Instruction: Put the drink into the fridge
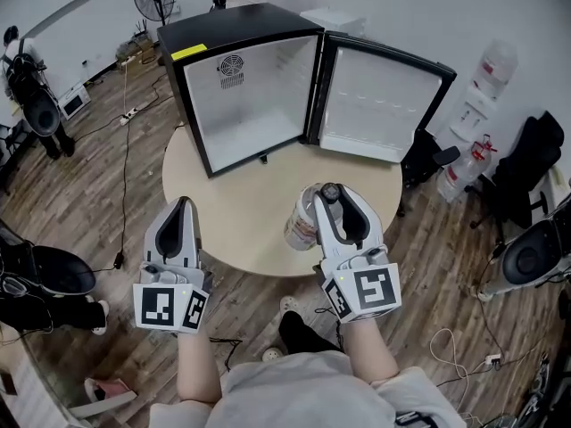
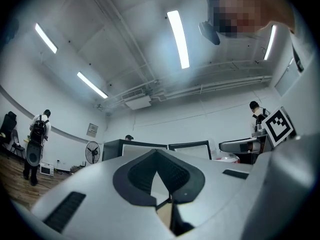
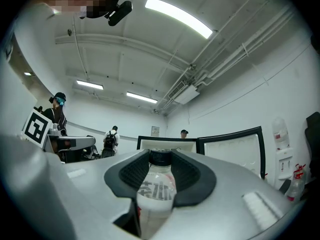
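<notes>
Right gripper view shows the right tongs point(image 3: 161, 166) clamped on the drink point(image 3: 156, 194), a clear bottle over the surface point(image 1: 241, 212), just outside the open fridge point(image 1: 241, 20). The left tongs point(image 2: 159, 171) are closed on nothing. The smooth bottle might slip, or tilt and clip the fridge's frame.
</notes>
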Available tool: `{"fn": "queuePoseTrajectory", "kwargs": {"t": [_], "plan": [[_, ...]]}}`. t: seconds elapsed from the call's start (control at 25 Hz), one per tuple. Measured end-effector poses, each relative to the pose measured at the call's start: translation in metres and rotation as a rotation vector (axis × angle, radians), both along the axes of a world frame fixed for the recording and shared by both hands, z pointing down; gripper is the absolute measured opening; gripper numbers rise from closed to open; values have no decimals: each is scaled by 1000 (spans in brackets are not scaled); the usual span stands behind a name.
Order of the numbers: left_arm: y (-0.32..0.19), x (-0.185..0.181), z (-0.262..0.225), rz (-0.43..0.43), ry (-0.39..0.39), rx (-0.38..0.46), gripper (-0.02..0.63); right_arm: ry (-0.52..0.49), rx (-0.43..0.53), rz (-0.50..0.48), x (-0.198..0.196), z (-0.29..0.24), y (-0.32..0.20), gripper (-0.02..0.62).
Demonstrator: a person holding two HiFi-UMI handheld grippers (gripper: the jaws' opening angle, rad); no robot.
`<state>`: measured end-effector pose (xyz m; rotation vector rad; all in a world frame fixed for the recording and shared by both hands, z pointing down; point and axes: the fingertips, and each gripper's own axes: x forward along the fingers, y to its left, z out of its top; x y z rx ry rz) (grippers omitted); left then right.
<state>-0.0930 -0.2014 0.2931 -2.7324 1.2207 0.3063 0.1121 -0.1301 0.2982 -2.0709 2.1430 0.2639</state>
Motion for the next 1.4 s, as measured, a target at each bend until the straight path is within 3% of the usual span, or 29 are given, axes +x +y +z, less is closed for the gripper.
{"fn": "queuePoseTrajectory", "kwargs": {"t": [0.44,0.96,1.4], "plan": [[-73,30,-11,-68,15,6,-6,19,15,-70,38,-17,-90,144],[-125,32,-11,-203,14,2,-6,17,-3,-209,53,-15,-184,144],[-152,25,5,-289,-9,-55,-5,44,-54,-298,49,3,-269,144]]}}
